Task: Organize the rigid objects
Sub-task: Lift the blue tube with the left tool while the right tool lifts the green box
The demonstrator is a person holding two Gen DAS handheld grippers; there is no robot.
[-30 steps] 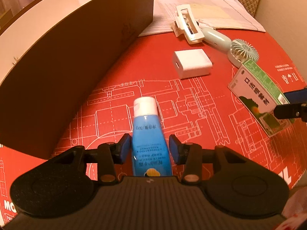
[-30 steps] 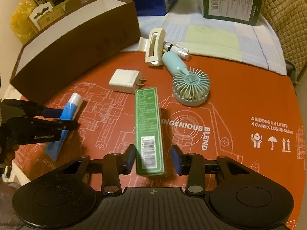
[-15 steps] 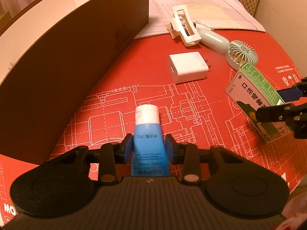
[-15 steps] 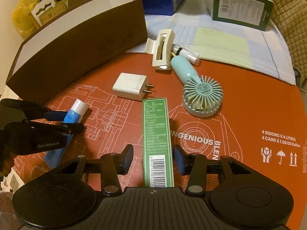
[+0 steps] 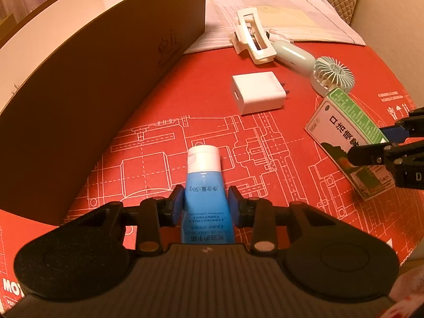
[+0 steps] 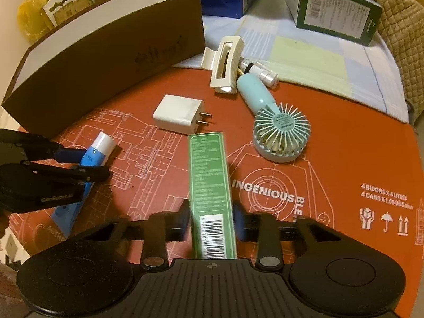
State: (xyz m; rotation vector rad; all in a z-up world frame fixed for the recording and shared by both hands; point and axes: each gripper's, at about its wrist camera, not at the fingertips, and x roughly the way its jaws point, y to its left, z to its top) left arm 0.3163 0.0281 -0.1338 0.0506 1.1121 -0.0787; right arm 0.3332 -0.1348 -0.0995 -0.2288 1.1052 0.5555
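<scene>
My left gripper [image 5: 205, 204] is shut on a blue tube with a white cap [image 5: 204, 185]; the tube also shows in the right wrist view [image 6: 91, 159]. My right gripper [image 6: 210, 220] is shut on a long green carton [image 6: 210, 185], which also shows in the left wrist view [image 5: 347, 137]. A white charger [image 6: 179, 112], a cream hair clip [image 6: 225, 65] and a teal hand fan [image 6: 278, 129] lie on the red sheet. A long brown box [image 6: 106, 50], open at the top, stands at the left.
A small spray bottle [image 6: 261, 73] lies behind the fan handle. A pale checked cloth [image 6: 318, 63] covers the table's far side, with green cartons [image 6: 339, 8] and a blue box [image 6: 225, 0] on it. A yellow bag [image 6: 31, 18] sits at far left.
Both grippers have closed onto their objects: the left on the blue tube, the right on the green carton. Both have moved slightly forward over them.
</scene>
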